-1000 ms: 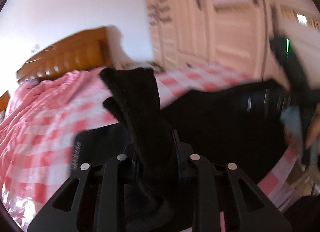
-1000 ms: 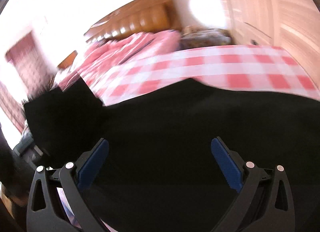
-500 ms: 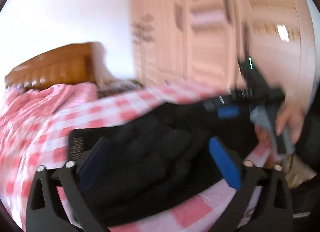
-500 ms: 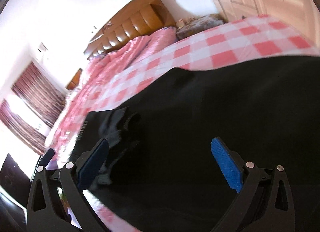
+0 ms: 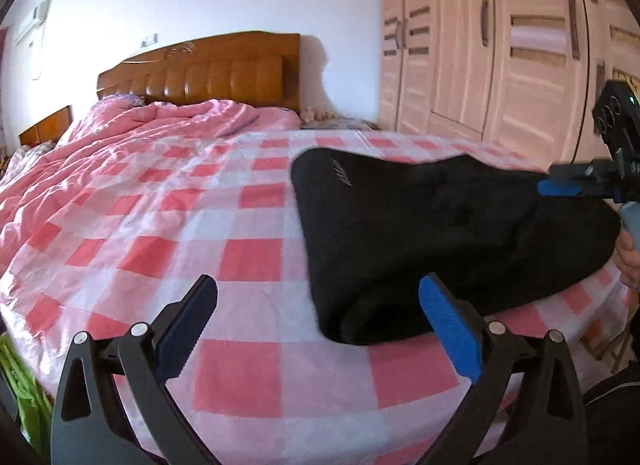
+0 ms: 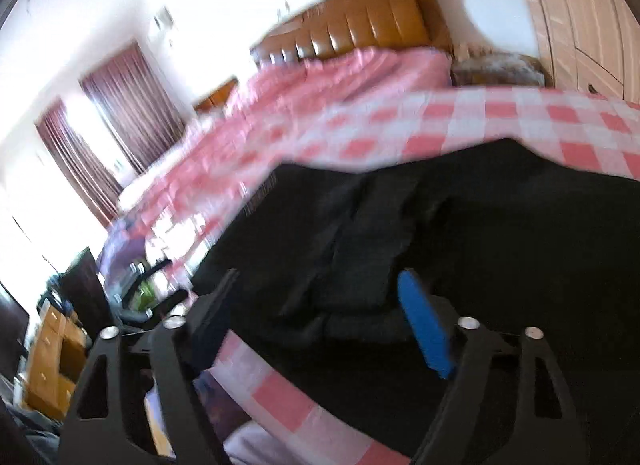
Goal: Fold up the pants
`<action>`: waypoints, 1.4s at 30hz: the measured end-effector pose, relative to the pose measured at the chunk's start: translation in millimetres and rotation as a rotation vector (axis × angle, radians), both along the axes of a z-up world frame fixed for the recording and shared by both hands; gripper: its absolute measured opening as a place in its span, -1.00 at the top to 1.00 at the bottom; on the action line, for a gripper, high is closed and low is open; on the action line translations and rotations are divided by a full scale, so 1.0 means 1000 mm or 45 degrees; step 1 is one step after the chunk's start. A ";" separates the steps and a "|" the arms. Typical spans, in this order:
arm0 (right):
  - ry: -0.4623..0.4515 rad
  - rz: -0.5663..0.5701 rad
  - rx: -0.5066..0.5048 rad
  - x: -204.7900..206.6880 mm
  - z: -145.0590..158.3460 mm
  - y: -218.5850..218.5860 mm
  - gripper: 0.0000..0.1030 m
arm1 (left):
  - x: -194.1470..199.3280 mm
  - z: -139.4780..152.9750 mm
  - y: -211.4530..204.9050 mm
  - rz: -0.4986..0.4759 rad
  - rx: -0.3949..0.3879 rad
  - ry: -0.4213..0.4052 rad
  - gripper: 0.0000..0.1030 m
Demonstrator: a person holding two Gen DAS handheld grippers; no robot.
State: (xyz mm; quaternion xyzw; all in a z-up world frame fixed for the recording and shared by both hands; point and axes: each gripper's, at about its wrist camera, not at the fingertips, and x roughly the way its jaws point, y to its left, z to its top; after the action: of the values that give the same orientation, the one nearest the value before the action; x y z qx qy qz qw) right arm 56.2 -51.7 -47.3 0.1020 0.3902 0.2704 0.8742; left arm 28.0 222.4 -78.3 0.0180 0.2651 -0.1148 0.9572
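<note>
The black pants lie folded in a thick bundle on the pink checked bedspread, near the bed's front right edge. My left gripper is open and empty, low over the bedspread just left of the bundle's near corner. My right gripper is open and empty over the near edge of the pants; that view is blurred. The right gripper also shows in the left wrist view, at the far right end of the pants.
A rumpled pink quilt and a wooden headboard are at the back. Cream wardrobe doors stand right of the bed. Dark red curtains and wooden furniture lie to the left of the bed.
My left gripper let go of the pants leg it held up; the cloth now lies on the bundle. The left gripper opened and drew back left. The right gripper swung left over the pants.
</note>
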 end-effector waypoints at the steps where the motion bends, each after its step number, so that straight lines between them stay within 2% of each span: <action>1: 0.032 -0.023 -0.023 0.001 -0.006 0.002 -0.39 | 0.002 -0.005 -0.003 -0.003 0.013 0.008 -0.96; 4: 0.104 -0.075 -0.042 -0.003 -0.024 -0.003 -0.32 | 0.008 -0.014 -0.011 -0.008 0.054 0.032 -0.96; 8: 0.129 -0.077 0.004 -0.004 -0.038 -0.013 -0.29 | 0.016 -0.025 -0.018 -0.003 0.118 0.073 -0.96; 10: 0.117 -0.079 0.055 0.000 -0.037 -0.015 -0.17 | 0.021 -0.030 -0.017 0.018 0.127 0.097 -0.96; 15: 0.102 -0.054 0.083 0.013 -0.024 -0.007 -0.09 | 0.022 -0.027 -0.012 0.054 0.115 0.095 -0.96; 17: 0.137 -0.051 0.114 0.024 -0.031 -0.003 0.08 | 0.026 -0.029 -0.013 0.065 0.153 0.107 -0.96; 19: 0.158 -0.084 0.133 0.032 -0.038 -0.005 0.70 | 0.029 -0.030 -0.011 0.064 0.135 0.127 -0.96; 20: 0.156 -0.096 0.157 0.033 -0.037 -0.006 0.80 | 0.029 -0.030 -0.009 0.069 0.120 0.130 -0.96; 21: 0.144 -0.091 0.167 0.034 -0.033 -0.006 0.81 | 0.029 -0.028 -0.008 0.080 0.114 0.126 -0.96; 24: -0.008 -0.037 0.110 0.017 -0.004 0.008 0.82 | 0.025 -0.022 -0.005 0.100 0.118 0.098 -0.95; 28: -0.140 0.016 0.158 -0.009 0.034 0.012 0.83 | 0.023 -0.019 -0.002 0.103 0.109 0.097 -0.91; 31: -0.159 0.013 0.200 -0.020 0.044 -0.001 0.83 | 0.021 -0.014 -0.004 0.082 0.094 0.081 -0.85; 33: -0.154 -0.023 0.151 -0.021 0.038 -0.009 0.83 | 0.020 -0.010 -0.006 0.093 0.107 0.071 -0.85; 36: -0.041 -0.109 0.128 -0.009 0.003 -0.032 0.83 | 0.027 -0.016 -0.003 0.131 0.129 0.106 -0.80; 39: 0.060 -0.146 0.106 0.003 -0.036 -0.042 0.83 | 0.030 -0.024 0.003 0.142 0.105 0.150 -0.80; 42: 0.067 -0.138 0.106 0.002 -0.041 -0.042 0.83 | 0.029 -0.025 0.004 0.156 0.115 0.149 -0.82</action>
State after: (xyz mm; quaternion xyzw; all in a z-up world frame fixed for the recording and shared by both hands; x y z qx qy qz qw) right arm 58.1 -93.4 -88.3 0.1666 0.3952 0.2358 0.8721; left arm 57.1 226.6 -103.5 0.0382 0.3259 -0.0449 0.9436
